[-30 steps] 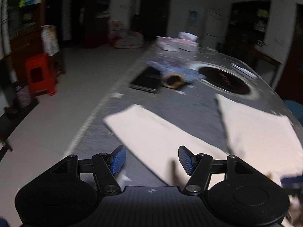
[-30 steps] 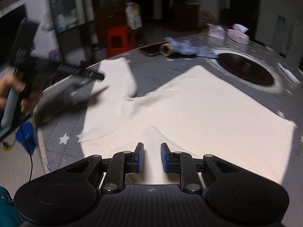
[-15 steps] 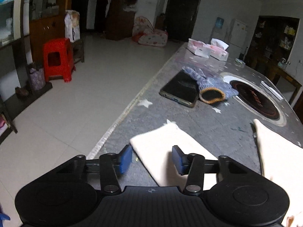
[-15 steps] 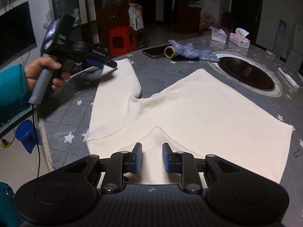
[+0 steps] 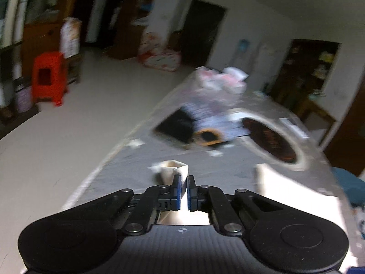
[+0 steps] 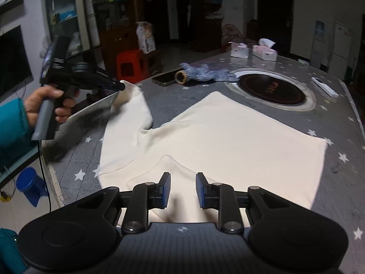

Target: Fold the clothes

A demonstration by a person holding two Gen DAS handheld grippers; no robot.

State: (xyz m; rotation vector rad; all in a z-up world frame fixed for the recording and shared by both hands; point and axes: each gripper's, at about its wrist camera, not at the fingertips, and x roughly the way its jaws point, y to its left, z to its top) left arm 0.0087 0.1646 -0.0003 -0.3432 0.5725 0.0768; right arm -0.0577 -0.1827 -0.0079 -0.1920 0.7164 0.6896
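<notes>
A cream long-sleeved garment (image 6: 228,137) lies spread on the grey star-patterned table (image 6: 342,123). My left gripper (image 5: 184,180) is shut on the cuff of its sleeve (image 5: 174,171) and lifts it off the table; the same gripper (image 6: 122,86) and sleeve (image 6: 134,105) show at the left in the right wrist view. My right gripper (image 6: 181,182) is open and empty, hovering just above the garment's near edge, a raised fold (image 6: 168,162) between its fingers.
A blue knitted glove (image 6: 203,73) and a dark phone (image 6: 165,78) lie at the table's far side beside a round inset cooktop (image 6: 271,89). Two tissue boxes (image 6: 253,51) stand further back. A red stool (image 6: 130,65) stands on the floor left.
My left gripper closed on the sleeve cuff and raised it. My right gripper's jaws opened wider above the garment's near edge.
</notes>
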